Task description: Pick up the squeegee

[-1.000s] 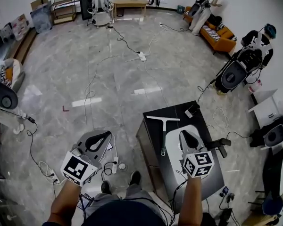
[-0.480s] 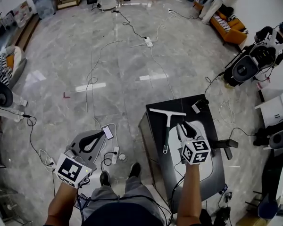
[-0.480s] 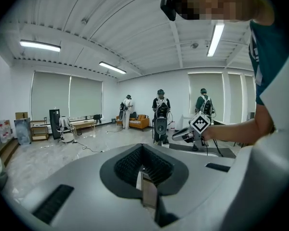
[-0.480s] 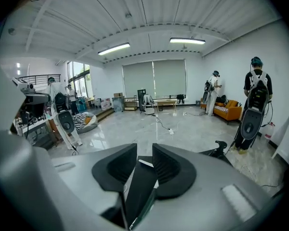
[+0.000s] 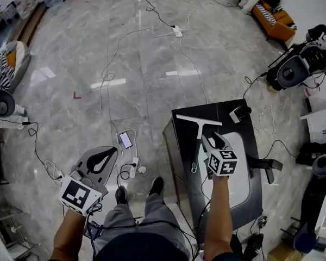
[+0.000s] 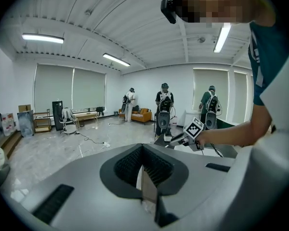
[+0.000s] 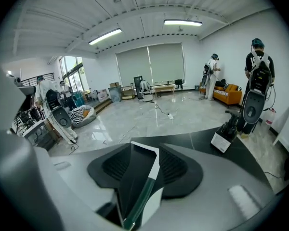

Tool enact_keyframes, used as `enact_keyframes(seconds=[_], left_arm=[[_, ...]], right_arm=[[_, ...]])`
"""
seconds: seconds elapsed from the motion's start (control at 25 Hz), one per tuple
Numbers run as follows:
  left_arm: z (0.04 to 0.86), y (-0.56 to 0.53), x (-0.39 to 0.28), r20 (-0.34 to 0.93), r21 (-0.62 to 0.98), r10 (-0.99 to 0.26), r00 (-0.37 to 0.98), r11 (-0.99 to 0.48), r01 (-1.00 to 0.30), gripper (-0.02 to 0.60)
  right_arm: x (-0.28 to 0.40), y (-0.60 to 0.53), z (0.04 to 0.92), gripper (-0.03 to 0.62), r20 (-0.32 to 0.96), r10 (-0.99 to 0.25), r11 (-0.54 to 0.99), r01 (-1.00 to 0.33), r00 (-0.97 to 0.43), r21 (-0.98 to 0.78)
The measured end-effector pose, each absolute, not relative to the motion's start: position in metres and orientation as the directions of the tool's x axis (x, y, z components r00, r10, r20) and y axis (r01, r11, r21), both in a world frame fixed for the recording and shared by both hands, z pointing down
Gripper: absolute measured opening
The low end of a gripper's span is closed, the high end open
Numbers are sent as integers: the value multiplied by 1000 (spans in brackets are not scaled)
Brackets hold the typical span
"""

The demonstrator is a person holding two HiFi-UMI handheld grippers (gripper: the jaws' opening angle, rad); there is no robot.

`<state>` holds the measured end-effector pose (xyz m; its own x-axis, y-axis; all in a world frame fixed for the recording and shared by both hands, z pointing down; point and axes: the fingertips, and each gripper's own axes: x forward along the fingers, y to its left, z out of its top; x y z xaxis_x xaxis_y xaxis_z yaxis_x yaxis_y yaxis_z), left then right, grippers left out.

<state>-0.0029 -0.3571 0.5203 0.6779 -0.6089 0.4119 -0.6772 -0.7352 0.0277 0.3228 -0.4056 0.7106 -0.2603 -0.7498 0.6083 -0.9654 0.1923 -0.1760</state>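
The squeegee lies flat on the black table, with its white blade at the far end and its green handle running toward me. My right gripper hovers just right of the handle. Its jaws are opening. In the right gripper view the blade and handle show through the gap between them, and the pads do not press on anything. My left gripper hangs over the floor left of the table, far from the squeegee. Its tips meet, with nothing held.
A small black device with a white label stands at the table's far right corner. A white mat covers its near right part. A phone, cables and a power strip lie on the floor. Other people with equipment stand at the right.
Both grippers have come down. The right one has dropped close to the squeegee's handle and its jaws have widened. The squeegee has not moved.
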Motion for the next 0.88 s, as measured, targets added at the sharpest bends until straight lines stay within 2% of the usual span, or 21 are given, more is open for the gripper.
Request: enact_keyframes(seconds=[0.52, 0.88], left_arm=[[570, -373, -1, 459, 65, -598, 657, -715, -696, 6], [585, -376, -4, 476, 86, -595, 647, -701, -708, 6]], right_arm=[[331, -423, 809, 196, 707, -657, 152, -965, -260, -213], [326, -425, 844, 196, 748, -608, 136, -963, -266, -232]])
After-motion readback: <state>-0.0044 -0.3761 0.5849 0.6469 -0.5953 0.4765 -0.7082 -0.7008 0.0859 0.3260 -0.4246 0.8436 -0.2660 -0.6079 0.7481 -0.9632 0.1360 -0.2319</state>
